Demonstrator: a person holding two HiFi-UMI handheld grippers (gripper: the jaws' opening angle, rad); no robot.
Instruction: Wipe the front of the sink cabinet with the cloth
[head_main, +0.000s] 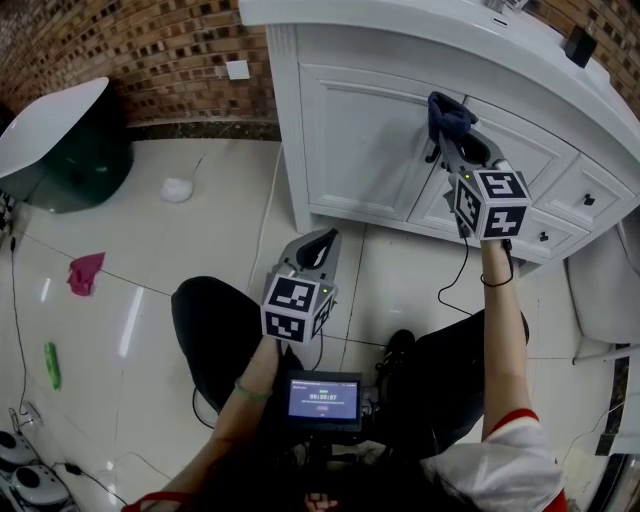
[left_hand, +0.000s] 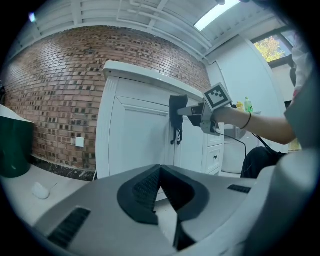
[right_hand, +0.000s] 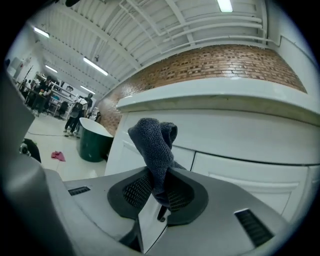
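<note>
The white sink cabinet (head_main: 360, 150) fills the upper middle of the head view. My right gripper (head_main: 447, 135) is shut on a dark blue-grey cloth (head_main: 449, 112) and holds it against the cabinet front near the top, by the door handles. In the right gripper view the cloth (right_hand: 155, 145) sticks up from between the jaws, close to the cabinet (right_hand: 240, 140). My left gripper (head_main: 320, 245) hangs low over the floor, shut with nothing in it. The left gripper view shows the cabinet (left_hand: 140, 135), the cloth (left_hand: 177, 106) and the right gripper (left_hand: 197, 112) from the side.
A dark green tub with a white rim (head_main: 65, 150) stands at the left. A white wad (head_main: 177, 189), a pink cloth (head_main: 85, 272) and a green object (head_main: 52, 365) lie on the glossy tiled floor. A white toilet (head_main: 600, 290) is at the right. A brick wall (head_main: 170, 50) is behind.
</note>
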